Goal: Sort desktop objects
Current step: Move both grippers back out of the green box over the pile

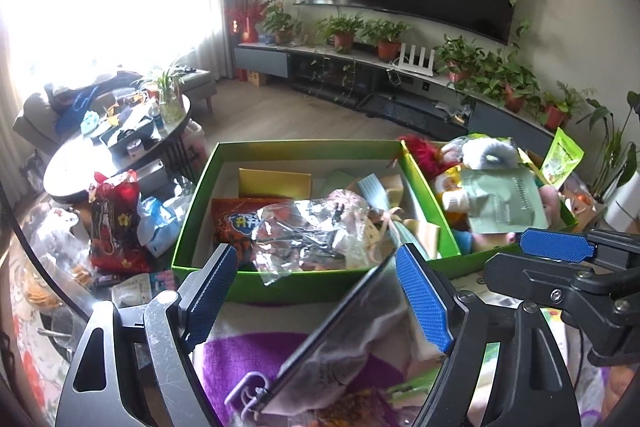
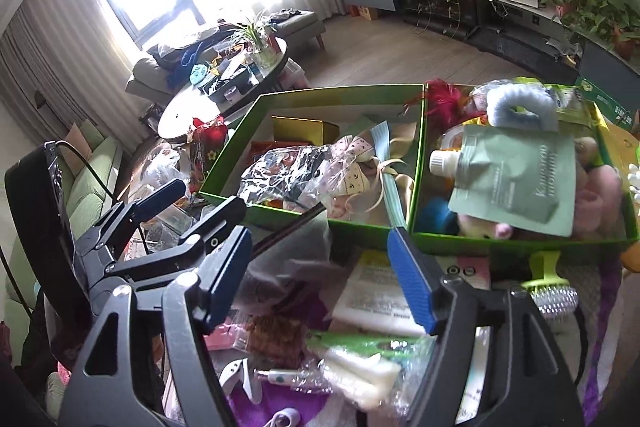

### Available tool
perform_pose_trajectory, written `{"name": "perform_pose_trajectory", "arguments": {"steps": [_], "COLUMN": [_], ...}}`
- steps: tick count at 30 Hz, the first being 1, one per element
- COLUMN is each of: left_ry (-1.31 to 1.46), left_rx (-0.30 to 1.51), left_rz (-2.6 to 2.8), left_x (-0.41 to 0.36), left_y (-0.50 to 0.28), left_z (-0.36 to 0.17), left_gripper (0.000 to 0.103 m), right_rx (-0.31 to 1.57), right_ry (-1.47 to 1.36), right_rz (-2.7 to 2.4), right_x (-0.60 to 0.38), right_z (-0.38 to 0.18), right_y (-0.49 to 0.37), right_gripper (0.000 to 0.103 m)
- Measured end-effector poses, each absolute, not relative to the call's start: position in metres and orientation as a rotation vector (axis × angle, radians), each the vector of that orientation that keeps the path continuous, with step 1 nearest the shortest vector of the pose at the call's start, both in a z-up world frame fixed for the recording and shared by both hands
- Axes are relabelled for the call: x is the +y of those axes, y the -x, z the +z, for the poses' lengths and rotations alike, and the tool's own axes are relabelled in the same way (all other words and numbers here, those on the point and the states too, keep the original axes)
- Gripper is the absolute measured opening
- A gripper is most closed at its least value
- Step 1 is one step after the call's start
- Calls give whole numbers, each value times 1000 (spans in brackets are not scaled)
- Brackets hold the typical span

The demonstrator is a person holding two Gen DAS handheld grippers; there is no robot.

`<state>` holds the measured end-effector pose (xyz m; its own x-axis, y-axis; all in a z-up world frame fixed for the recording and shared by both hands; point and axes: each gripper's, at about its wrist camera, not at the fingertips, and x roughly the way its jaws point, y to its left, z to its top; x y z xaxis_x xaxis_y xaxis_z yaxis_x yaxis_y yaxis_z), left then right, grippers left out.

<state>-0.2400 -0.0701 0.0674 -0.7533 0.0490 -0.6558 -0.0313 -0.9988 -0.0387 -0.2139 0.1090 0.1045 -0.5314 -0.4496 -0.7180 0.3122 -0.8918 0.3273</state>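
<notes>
Both grippers hover with jaws wide apart and nothing pressed between the pads. Between the fingers of the left gripper [image 1: 316, 291] lies a grey translucent zip pouch with a dark sealing strip and lilac clips [image 1: 340, 343]; its long axis runs from about seven o'clock up to one o'clock across the left wrist view, and its upper end leans toward the front wall of the left green cardboard box [image 1: 280, 285]. The same pouch sits just at ten o'clock of the right gripper [image 2: 320, 275], partly inside its left finger. My judgement is that the left hand is the nearer and better aligned, though its jaws would have to close across the strip rather than along it. The right green cardboard box [image 2: 520, 247], at one o'clock, already holds a sage-green spouted refill pouch [image 2: 516, 179] among soft toys.
</notes>
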Motion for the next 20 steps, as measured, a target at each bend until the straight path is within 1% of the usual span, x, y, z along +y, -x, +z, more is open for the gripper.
{"name": "perform_pose_trajectory", "arguments": {"steps": [13,20], "left_ry": [1071,1044], "left_rx": [-25,-28], "left_rz": [2886,2874], "left_x": [-55,-51], "left_y": [225,221], "left_z": [72,75], "left_gripper": [82,82], "right_rx": [-170,-180], "right_ry": [-1145,-1145], "right_rz": [-2450,-2449], "right_x": [117,123], "right_z": [118,119], "right_y": [186,185], "right_gripper": [73,74]}}
